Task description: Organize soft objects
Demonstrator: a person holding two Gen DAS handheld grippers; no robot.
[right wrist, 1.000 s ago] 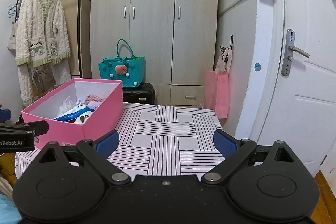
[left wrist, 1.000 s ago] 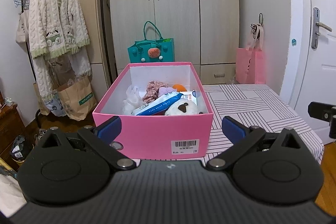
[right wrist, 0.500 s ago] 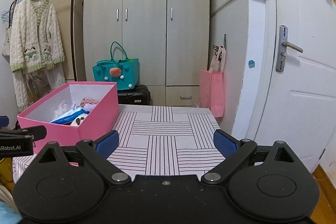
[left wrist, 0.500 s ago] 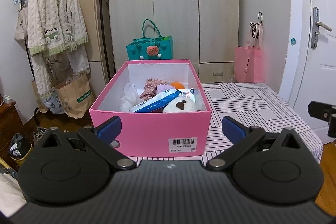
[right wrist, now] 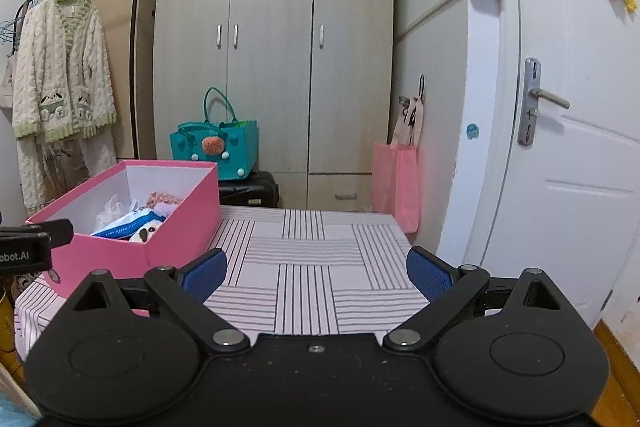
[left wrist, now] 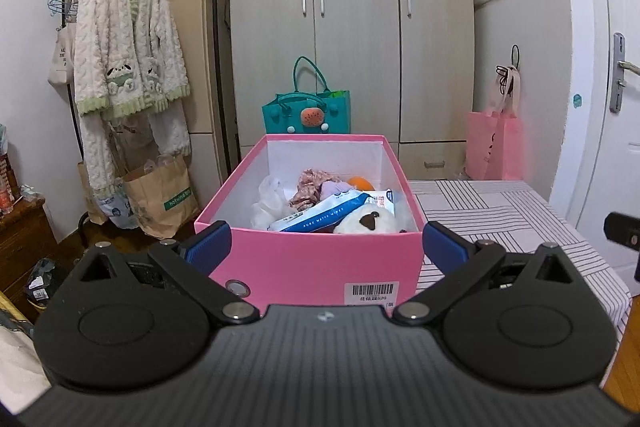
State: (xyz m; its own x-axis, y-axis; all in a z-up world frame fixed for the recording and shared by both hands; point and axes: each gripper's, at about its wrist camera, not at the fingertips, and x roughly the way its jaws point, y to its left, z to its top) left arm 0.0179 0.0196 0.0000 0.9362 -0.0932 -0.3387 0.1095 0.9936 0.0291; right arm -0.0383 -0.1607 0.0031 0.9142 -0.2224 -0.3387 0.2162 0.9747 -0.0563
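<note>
- While both tools are held spread wide with nothing between the fingers, the left gripper (left wrist: 325,247) is aimed at the near end of the pink box (left wrist: 312,267), and the right gripper (right wrist: 316,273) is held over the striped tablecloth (right wrist: 320,267).
- Soft items are seen piled inside the box: a white plush toy (left wrist: 366,221), a blue wipes pack (left wrist: 320,217), a white plastic bag (left wrist: 268,197), a floral cloth (left wrist: 310,183) and an orange item (left wrist: 360,183).
- Behind the table, a teal bag (left wrist: 306,115) is seen before the wardrobe (left wrist: 352,27).
</note>
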